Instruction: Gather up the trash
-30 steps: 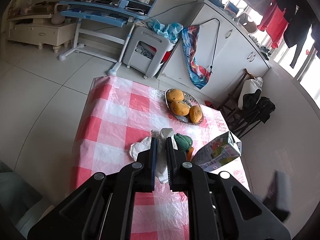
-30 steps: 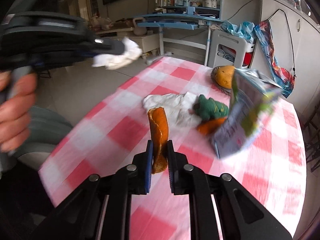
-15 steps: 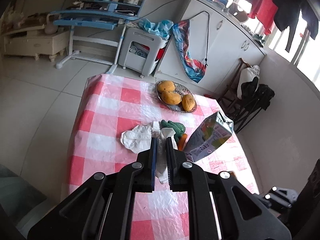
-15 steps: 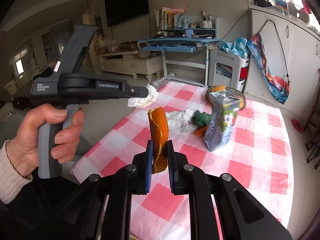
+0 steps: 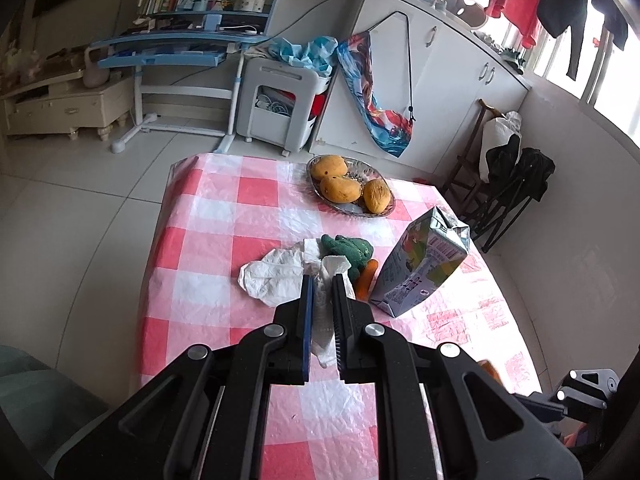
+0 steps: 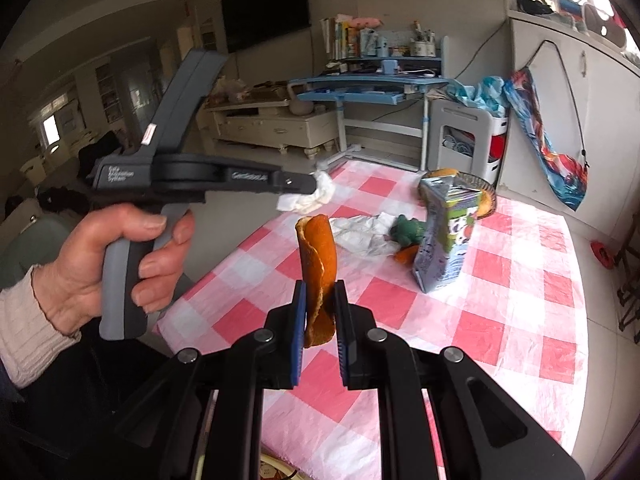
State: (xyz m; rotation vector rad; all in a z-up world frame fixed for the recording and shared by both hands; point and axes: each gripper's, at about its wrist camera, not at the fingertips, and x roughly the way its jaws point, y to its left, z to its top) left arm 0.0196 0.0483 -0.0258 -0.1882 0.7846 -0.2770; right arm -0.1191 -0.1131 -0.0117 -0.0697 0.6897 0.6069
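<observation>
My left gripper is shut on a crumpled white tissue and holds it above the pink checked table. In the right wrist view the same left gripper is held by a person's hand at the left, with the tissue at its tip. My right gripper is shut on a curled orange peel, lifted over the table's near part. On the table lie a white plastic bag, a green stuffed toy with an orange piece beside it, and a crushed drink carton.
A metal dish of yellow-orange fruit stands at the table's far side. Beyond the table are a white storage cart, a blue desk and white cabinets. A dark folded chair stands to the right.
Both grippers have drawn back from the table with their loads still held. The right gripper rose with the orange peel. The left gripper now sits further left in the right wrist view.
</observation>
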